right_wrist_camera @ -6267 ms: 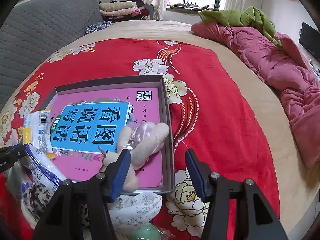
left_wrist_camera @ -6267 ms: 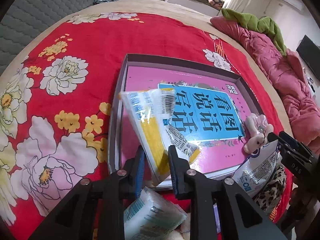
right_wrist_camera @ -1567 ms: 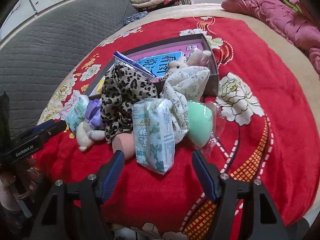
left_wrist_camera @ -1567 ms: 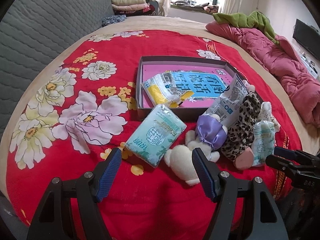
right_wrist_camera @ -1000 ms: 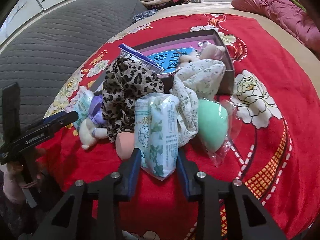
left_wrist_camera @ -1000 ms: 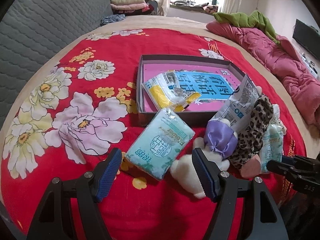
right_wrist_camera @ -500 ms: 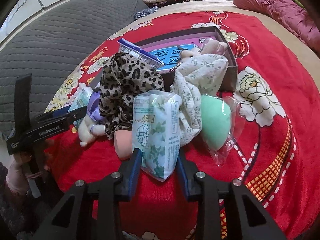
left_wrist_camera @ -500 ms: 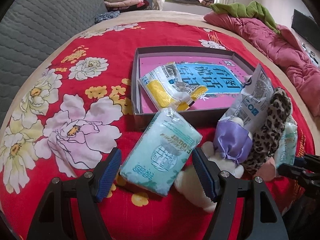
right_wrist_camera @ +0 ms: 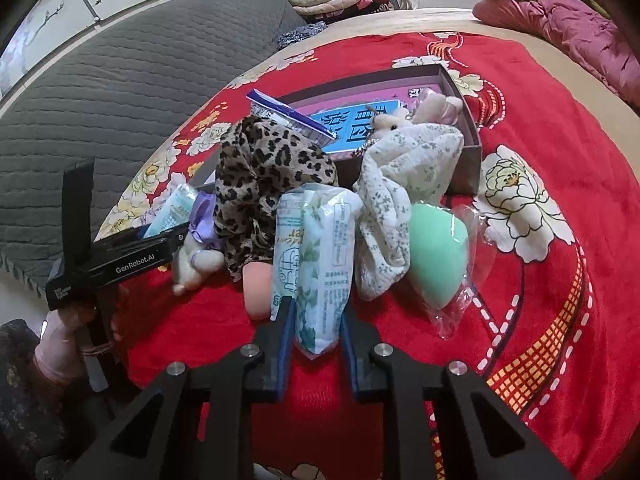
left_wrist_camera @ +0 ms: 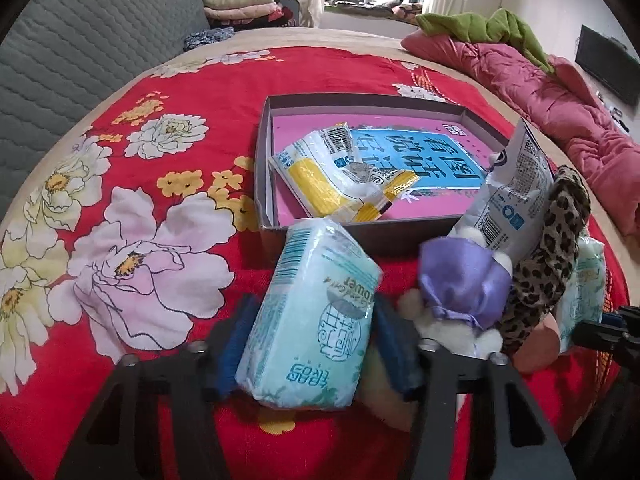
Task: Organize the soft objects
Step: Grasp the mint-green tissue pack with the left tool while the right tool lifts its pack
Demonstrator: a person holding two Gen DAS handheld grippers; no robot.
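Note:
A pile of soft things lies on the red flowered bedspread in front of a dark box [left_wrist_camera: 264,152] with a pink and blue book in it. My left gripper [left_wrist_camera: 316,344] is shut on a teal tissue pack [left_wrist_camera: 316,320] at the pile's left end. My right gripper [right_wrist_camera: 316,320] is shut on a second, leaf-printed tissue pack [right_wrist_camera: 316,256] standing in the middle of the pile. Beside these lie a leopard-print cloth [right_wrist_camera: 264,164], a white plush with purple cloth [left_wrist_camera: 464,284], a white flowered cloth [right_wrist_camera: 400,184] and a green sponge in plastic [right_wrist_camera: 436,248].
In the box lie a yellow and white packet [left_wrist_camera: 336,176] and a pink plush [right_wrist_camera: 436,104]. A white and blue bag [left_wrist_camera: 512,188] leans on the box's front wall. A pink quilt [left_wrist_camera: 540,76] lies to the right, a grey headboard [right_wrist_camera: 120,80] to the left.
Both grippers came in from wide open. The right one closed on the leaf-printed tissue pack about a second ago; the left one has just closed on the teal tissue pack.

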